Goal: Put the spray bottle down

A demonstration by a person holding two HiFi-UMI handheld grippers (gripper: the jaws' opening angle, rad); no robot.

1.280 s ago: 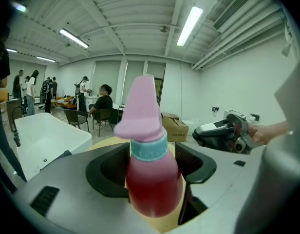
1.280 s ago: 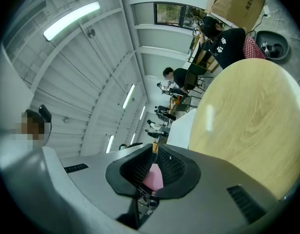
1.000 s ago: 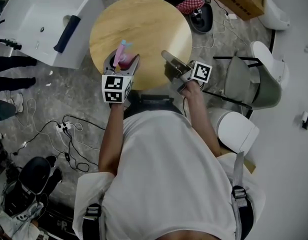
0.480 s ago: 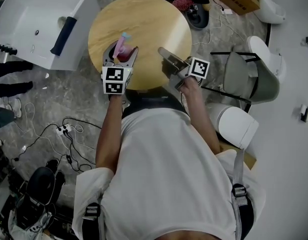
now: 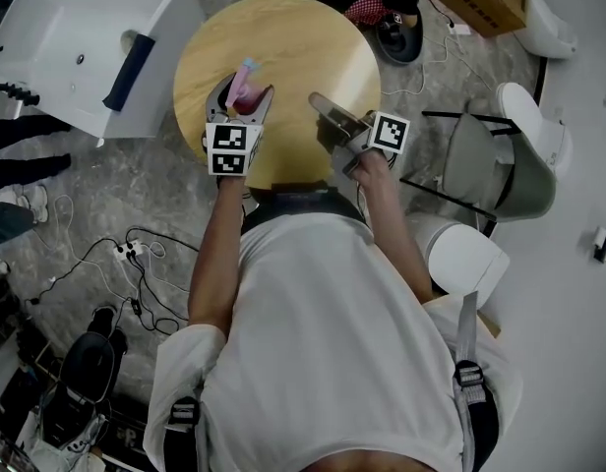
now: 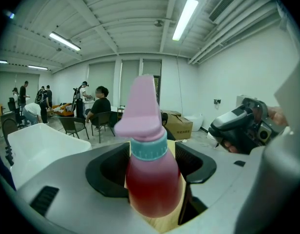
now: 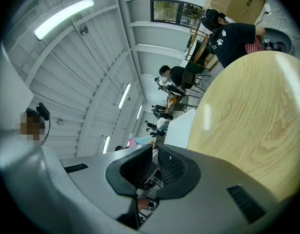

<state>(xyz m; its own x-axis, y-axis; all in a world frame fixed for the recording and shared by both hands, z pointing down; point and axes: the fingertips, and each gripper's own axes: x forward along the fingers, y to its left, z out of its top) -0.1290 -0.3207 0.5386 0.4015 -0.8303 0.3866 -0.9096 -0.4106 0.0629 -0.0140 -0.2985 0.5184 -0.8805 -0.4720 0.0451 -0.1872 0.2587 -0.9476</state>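
Head view: spray bottle over round table, tub alongside.

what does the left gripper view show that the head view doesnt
Only the left gripper view: the spray bottle close up, with its red liquid, teal collar and pink nozzle clear, pinched between the jaws of the left tool, plus ceiling lights and seated people behind.
Only the head view: the whole round wooden table, the floor cables and the wearer's white shirt.
Both: the bottle held in the left tool, the right tool and the white tub.
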